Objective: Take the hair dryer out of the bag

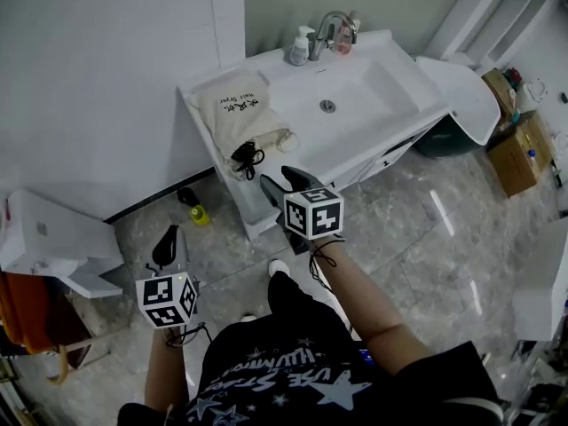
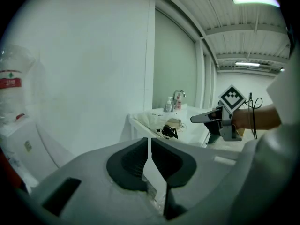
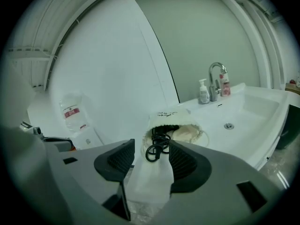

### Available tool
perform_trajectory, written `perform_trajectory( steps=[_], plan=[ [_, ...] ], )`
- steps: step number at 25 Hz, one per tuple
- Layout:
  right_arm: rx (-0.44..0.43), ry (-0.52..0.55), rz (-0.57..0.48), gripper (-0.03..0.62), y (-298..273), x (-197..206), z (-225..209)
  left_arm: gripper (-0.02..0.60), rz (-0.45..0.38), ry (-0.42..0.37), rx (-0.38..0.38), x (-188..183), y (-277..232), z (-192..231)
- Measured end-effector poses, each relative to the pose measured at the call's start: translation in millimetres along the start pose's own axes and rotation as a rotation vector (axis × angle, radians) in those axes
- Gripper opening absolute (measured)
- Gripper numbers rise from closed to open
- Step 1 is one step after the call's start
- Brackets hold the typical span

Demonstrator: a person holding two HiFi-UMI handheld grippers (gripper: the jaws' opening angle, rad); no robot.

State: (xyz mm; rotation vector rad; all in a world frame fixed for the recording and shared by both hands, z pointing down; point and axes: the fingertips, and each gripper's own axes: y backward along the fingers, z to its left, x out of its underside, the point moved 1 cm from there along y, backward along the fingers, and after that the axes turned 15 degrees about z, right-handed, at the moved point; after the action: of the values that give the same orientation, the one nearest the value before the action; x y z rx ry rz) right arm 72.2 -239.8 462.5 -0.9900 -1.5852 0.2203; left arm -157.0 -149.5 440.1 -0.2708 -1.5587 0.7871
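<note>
Hair dryer cord [image 1: 248, 158] spills from the bag [image 1: 232, 105] mouth at the counter [image 1: 404, 60] front edge in the head view, right gripper [image 1: 277, 177] nearest; left gripper view: the left gripper [image 2: 149, 149], clenched and empty, sits well back; right gripper view: released, empty jaws frame the cord straight ahead, bag lying lengthwise away

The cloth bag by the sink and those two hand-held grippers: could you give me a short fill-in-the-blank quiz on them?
1. In the head view the bag lies to the ___ of the basin.
2. A ___ cord pokes out of the bag's mouth.
3. The left gripper has its jaws ___.
4. The right gripper has its jaws ___, with nothing gripped.
Missing words: left; black; shut; open.
</note>
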Motion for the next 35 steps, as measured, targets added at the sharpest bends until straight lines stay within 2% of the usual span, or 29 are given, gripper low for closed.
perform_trajectory(
  steps=[6, 13, 21, 28, 30, 32, 35],
  plan=[
    [-0.053, 0.034, 0.103, 0.235, -69, -27, -19, 0.025, 0.033, 0.048, -0.051, -16, -36, 0],
    [-0.078, 0.071, 0.243, 0.256, -131, -28, -30, 0.025, 0.057, 0.076, -0.095, -29, -62, -1],
    [-0.106, 0.093, 0.342, 0.287, -165, -27, -32, 0.025, 0.088, 0.110, -0.108, -31, -84, -3],
    [-0.108, 0.127, 0.435, 0.358, -181, -19, -30, 0.025, 0.103, 0.121, -0.120, -36, -99, -9],
    [-0.110, 0.126, 0.447, 0.354, -183, -18, -33, 0.025, 0.107, 0.126, -0.126, -37, -103, -10],
    [-0.107, 0.137, 0.452, 0.314, -185, -17, -36, 0.025, 0.112, 0.129, -0.127, -37, -107, -11],
    [-0.096, 0.164, 0.454, 0.291, -184, -16, -38, 0.025, 0.128, 0.113, -0.105, -36, -115, -14]
  ],
)
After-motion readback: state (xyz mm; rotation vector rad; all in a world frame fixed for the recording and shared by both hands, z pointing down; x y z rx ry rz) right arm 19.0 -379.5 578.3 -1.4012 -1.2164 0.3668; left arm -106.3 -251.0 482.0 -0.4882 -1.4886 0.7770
